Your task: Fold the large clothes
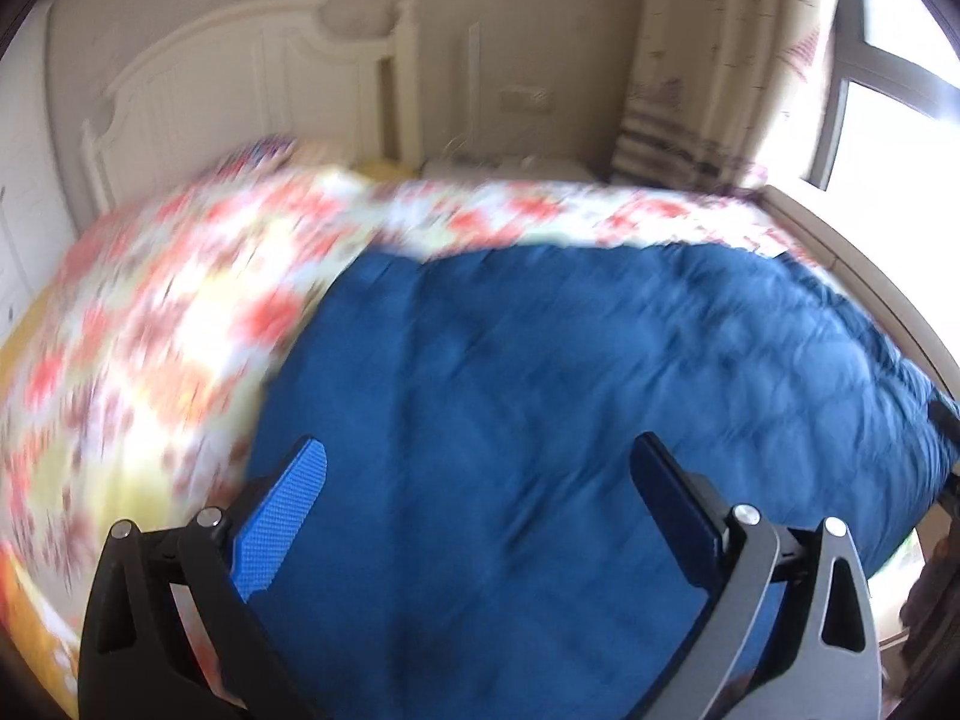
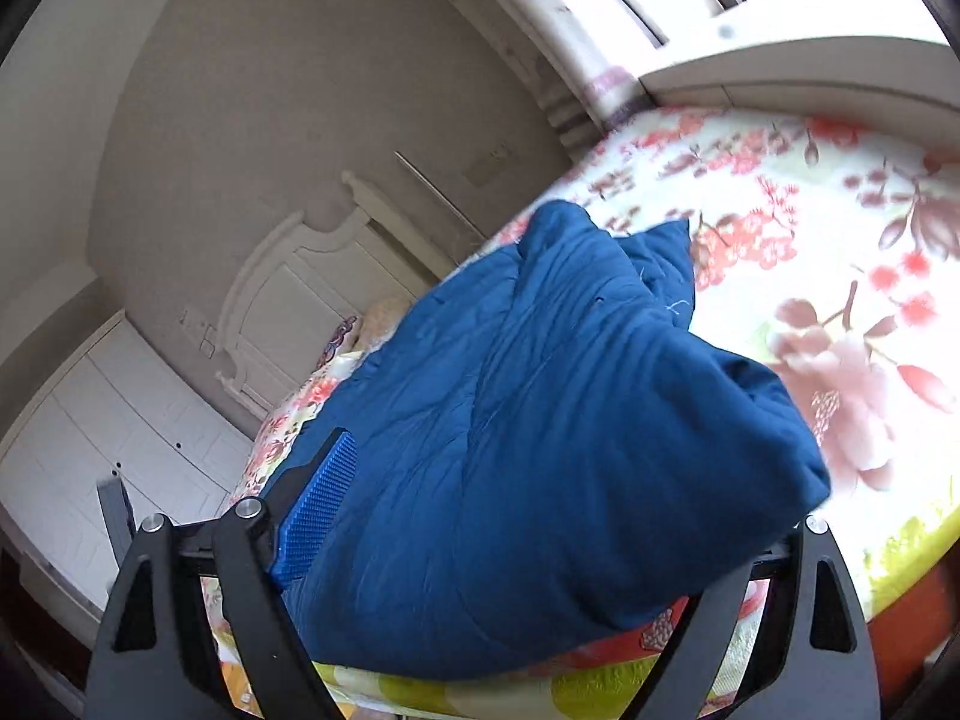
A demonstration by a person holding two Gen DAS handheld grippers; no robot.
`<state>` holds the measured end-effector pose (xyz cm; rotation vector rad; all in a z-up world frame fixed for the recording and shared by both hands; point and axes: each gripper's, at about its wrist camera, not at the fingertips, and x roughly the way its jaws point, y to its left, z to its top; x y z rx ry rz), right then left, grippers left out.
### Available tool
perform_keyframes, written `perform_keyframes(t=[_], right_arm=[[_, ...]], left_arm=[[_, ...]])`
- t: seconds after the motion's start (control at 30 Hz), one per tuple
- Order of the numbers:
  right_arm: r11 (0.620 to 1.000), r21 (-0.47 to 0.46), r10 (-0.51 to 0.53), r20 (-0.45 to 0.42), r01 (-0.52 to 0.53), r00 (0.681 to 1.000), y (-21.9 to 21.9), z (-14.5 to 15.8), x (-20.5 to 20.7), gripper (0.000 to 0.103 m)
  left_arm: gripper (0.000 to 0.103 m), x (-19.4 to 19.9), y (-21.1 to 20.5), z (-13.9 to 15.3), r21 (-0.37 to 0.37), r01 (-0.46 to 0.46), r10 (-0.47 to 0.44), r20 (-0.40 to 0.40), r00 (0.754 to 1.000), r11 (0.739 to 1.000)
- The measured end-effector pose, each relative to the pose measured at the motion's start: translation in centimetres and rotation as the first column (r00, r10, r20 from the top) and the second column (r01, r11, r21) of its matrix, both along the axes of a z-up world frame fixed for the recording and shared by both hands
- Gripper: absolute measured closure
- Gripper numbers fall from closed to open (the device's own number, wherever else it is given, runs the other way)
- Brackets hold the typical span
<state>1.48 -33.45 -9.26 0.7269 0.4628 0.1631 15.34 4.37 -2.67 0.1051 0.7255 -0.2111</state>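
A large dark blue quilted garment (image 1: 570, 396) lies spread over a bed with a red-and-white floral cover (image 1: 180, 300). My left gripper (image 1: 480, 480) hovers just above the garment near its left edge, jaws wide open and empty. In the right wrist view the garment (image 2: 570, 420) is bunched and raised into a thick fold between the fingers of my right gripper (image 2: 558, 516). The left blue pad (image 2: 318, 516) shows beside the cloth; the right finger is hidden under it. The jaws stand wide apart.
A white headboard (image 1: 240, 90) stands at the far end of the bed. A patterned curtain (image 1: 720, 60) and a bright window (image 1: 888, 90) are on the right. White cupboards (image 2: 108, 438) stand past the bed. The floral cover (image 2: 810, 240) lies bare to the right.
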Motion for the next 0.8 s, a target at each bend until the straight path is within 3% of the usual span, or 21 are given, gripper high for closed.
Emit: perform_keyframes(t=[0.07, 0.17, 0.27, 0.37, 0.53, 0.63, 0.7, 0.77, 0.8], right_arm=[[0.998, 0.059, 0.002, -0.024, -0.001, 1.000, -0.7, -0.3, 0.3, 0.016], [0.986, 0.165, -0.008, -0.106, 0.026, 0.994, -1.7, -1.5, 0.8, 0.004], [0.997, 0.073, -0.009, -0.158, 0.021, 0.987, -0.9, -1.7, 1.5, 0.004], [0.996, -0.081, 0.012, -0.233, -0.032, 0.972, 0.7, -2.2, 2.6, 0.004], [0.997, -0.075, 0.001, -0.207, -0.017, 0.978, 0.6, -2.6, 2.4, 0.005], [0.998, -0.056, -0.027, -0.201, 0.015, 0.979, 0.4, -2.8, 2.1, 0.004], [0.997, 0.067, -0.035, -0.153, 0.046, 0.988, -0.7, -2.8, 1.6, 0.043], [0.999, 0.037, -0.012, -0.123, 0.017, 0.992, -1.0, -2.8, 1.4, 0.055], [1.000, 0.014, -0.007, -0.112, 0.008, 0.994, -0.8, -2.6, 1.1, 0.056]], left_arm=[[0.002, 2.7, -3.6, 1.1, 0.023, 0.048, -0.047, -0.012, 0.999, 0.999], [0.002, 6.8, -7.1, 1.5, 0.029, 0.062, -0.061, -0.036, 0.998, 0.998], [0.002, 9.8, -9.6, 0.6, 0.062, 0.083, -0.078, -0.074, 0.994, 0.995], [0.003, 11.9, -10.5, -1.3, 0.090, 0.087, -0.076, -0.121, 0.990, 0.992], [0.003, 13.7, -10.2, -1.6, 0.062, 0.067, -0.058, -0.133, 0.989, 0.996], [0.003, 15.7, -10.8, -0.9, 0.100, 0.050, -0.038, -0.121, 0.992, 0.994], [0.003, 17.8, -11.2, -0.6, 0.110, 0.029, -0.014, -0.134, 0.991, 0.994], [0.003, 19.4, -11.6, -0.7, 0.095, 0.017, -0.002, -0.155, 0.988, 0.995], [0.003, 19.9, -11.9, -0.9, 0.091, 0.018, -0.002, -0.164, 0.986, 0.996]])
